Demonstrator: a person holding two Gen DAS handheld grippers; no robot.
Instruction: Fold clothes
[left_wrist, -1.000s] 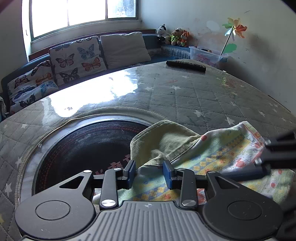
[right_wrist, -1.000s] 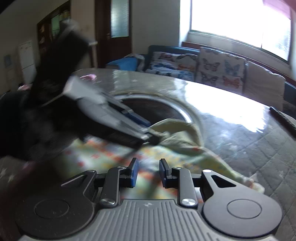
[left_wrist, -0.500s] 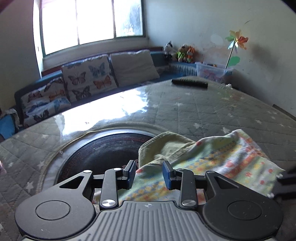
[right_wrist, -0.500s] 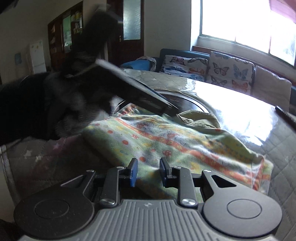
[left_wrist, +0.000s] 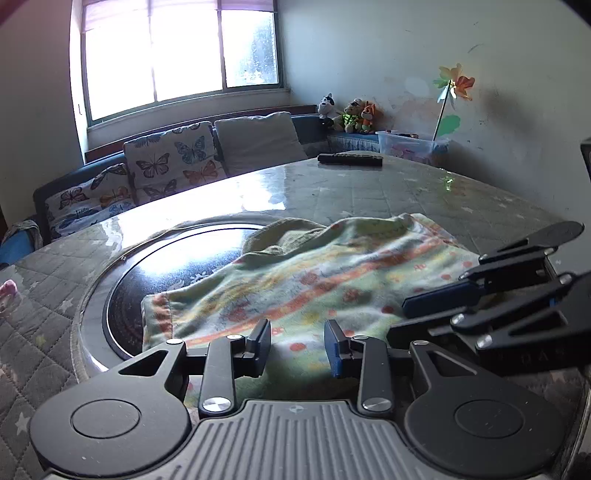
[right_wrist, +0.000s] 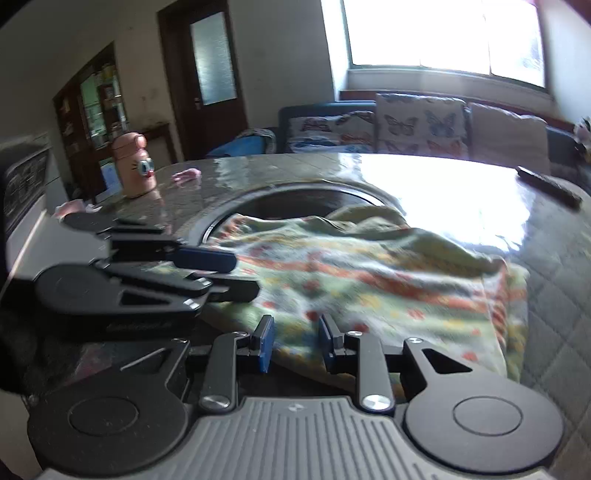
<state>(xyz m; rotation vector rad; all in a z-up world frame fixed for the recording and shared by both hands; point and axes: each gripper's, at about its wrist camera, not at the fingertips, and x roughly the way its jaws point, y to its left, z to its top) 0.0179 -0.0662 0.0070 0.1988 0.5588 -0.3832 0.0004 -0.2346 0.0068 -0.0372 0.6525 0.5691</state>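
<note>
A small garment (left_wrist: 332, 280) of pale green cloth printed with orange, red and yellow bands and dots lies rumpled on the round table (left_wrist: 461, 199). Its far part drapes over the rim of the dark round inset at the table's middle, where plain olive-green cloth bunches up. One hemmed edge faces the near side.

Both wrist cameras look low and close over the table (left_wrist: 332, 192): the left faces the window, the right faces the door; both share the patterned garment (left_wrist: 314, 280).
</note>
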